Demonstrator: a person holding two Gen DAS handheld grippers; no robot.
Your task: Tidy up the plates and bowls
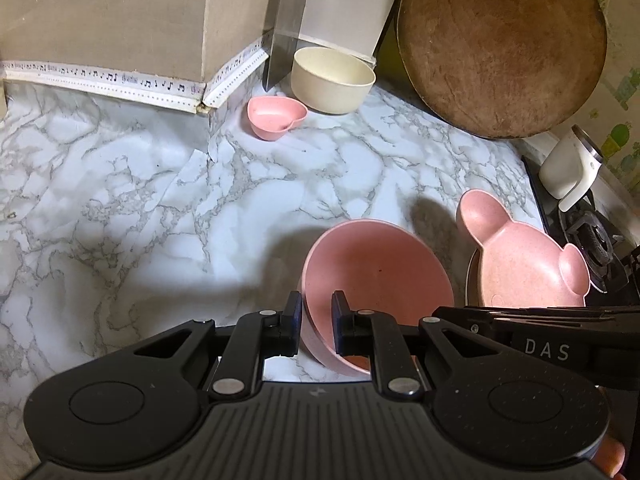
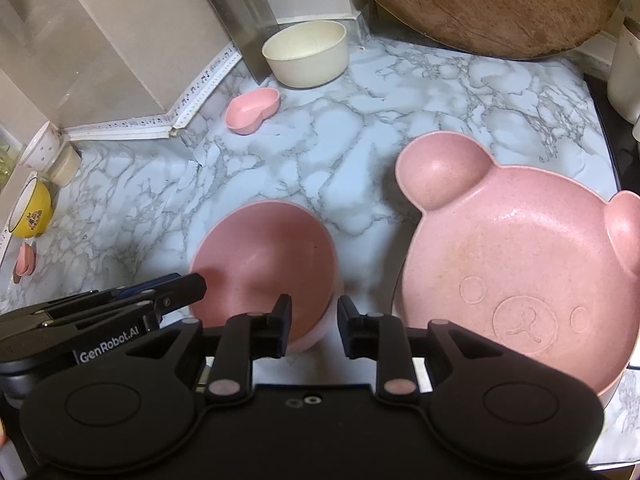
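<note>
A round pink bowl (image 1: 380, 268) hangs tilted just above the marble counter (image 1: 160, 200). My left gripper (image 1: 318, 320) is shut on its near rim, one finger inside and one outside. In the right wrist view the same pink bowl (image 2: 264, 256) has its right rim between the fingers of my right gripper (image 2: 314, 328). That gripper is open, with a gap at the right finger. The left gripper (image 2: 192, 284) reaches the bowl from the left. To the right lies a pink bear-shaped plate (image 2: 512, 256), with a pale rim beneath it.
A cream bowl (image 2: 304, 52) and a small pink heart dish (image 2: 252, 110) sit at the back by a steel blade (image 1: 288, 20). A round wooden board (image 1: 500, 40) leans back right. A stove (image 1: 592, 240) borders the right; a yellow cup (image 2: 32, 212) stands far left.
</note>
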